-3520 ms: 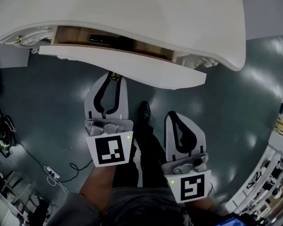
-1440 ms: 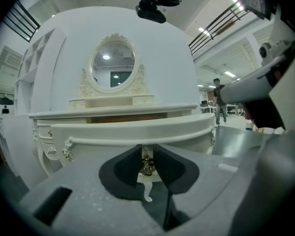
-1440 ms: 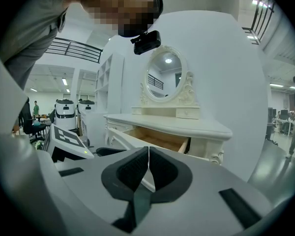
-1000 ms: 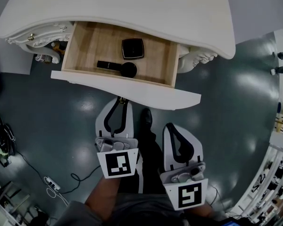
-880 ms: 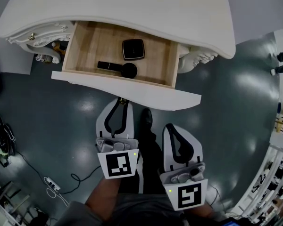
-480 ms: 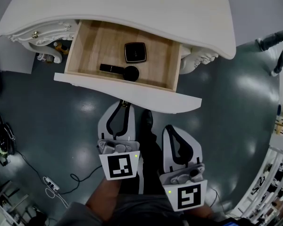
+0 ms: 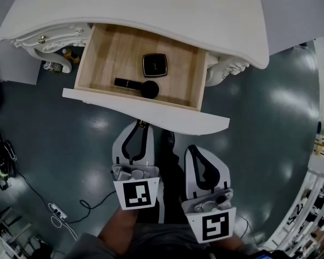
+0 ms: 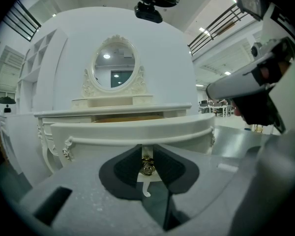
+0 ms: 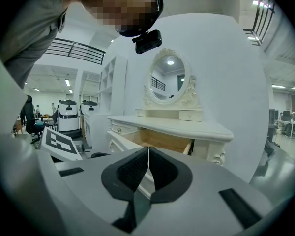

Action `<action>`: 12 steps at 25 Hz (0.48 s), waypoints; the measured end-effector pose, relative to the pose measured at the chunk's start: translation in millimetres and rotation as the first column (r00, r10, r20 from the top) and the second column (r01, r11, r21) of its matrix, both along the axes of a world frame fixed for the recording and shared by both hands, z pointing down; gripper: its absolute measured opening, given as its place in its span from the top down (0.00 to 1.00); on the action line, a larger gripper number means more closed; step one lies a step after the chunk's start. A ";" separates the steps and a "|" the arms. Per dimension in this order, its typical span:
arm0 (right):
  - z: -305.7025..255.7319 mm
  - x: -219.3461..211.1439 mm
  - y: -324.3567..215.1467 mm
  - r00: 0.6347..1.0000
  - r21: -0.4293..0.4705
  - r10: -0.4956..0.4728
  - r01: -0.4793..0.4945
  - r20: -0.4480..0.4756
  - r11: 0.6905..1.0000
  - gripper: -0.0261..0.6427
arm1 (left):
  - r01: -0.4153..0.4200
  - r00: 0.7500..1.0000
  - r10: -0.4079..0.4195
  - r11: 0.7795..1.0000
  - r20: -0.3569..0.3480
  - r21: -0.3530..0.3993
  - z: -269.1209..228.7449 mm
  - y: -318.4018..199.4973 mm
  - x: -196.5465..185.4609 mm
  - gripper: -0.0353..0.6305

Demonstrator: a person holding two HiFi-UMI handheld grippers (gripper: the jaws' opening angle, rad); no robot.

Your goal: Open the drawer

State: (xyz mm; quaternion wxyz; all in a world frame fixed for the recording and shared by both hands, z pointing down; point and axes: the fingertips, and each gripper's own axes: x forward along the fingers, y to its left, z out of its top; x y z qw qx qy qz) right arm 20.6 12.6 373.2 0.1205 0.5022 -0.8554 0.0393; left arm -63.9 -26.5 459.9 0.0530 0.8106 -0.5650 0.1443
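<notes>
Grey floor point(image 7: 270, 117), white dressing table point(image 7: 151, 9), drawer point(image 7: 108, 53) open, left gripper point(image 7: 142, 124) pinching its front-edge brass knob point(image 8: 147, 168), right gripper point(image 7: 193, 148) pressed together, empty.

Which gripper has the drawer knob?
The left gripper: its jaws pinch the brass knob on the drawer front. The right gripper is shut on nothing, short of it.

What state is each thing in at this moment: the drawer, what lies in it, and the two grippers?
drawer: open, pulled well out from under the tabletop
drawer knob: clamped between the left gripper's jaws
left gripper: shut on the drawer knob
right gripper: shut, jaws together, nothing between them, clear of the drawer
black compact: closed, flat on the drawer floor
black round-headed stick: lying flat beside the compact
</notes>
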 end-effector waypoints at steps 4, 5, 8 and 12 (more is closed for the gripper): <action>-2.1 0.2 -0.2 1.000 0.006 -0.003 0.003 -0.001 1.000 0.94 | 0.005 1.000 -0.005 1.000 -0.004 -0.014 1.2 5.9 -0.9 0.83; -2.5 -0.1 1.2 1.000 0.007 -0.003 0.003 -0.001 1.000 0.94 | 0.007 1.000 -0.007 1.000 -0.006 -0.015 1.3 8.5 -1.6 0.83; -3.7 -0.9 0.9 1.000 0.010 -0.005 0.005 0.002 1.000 0.94 | 0.007 1.000 -0.007 1.000 -0.002 -0.016 1.3 9.8 -1.9 0.83; -4.0 -1.4 1.1 1.000 0.006 -0.010 0.010 0.001 1.000 0.94 | 0.007 1.000 -0.007 1.000 0.001 -0.018 1.2 10.5 -1.9 0.83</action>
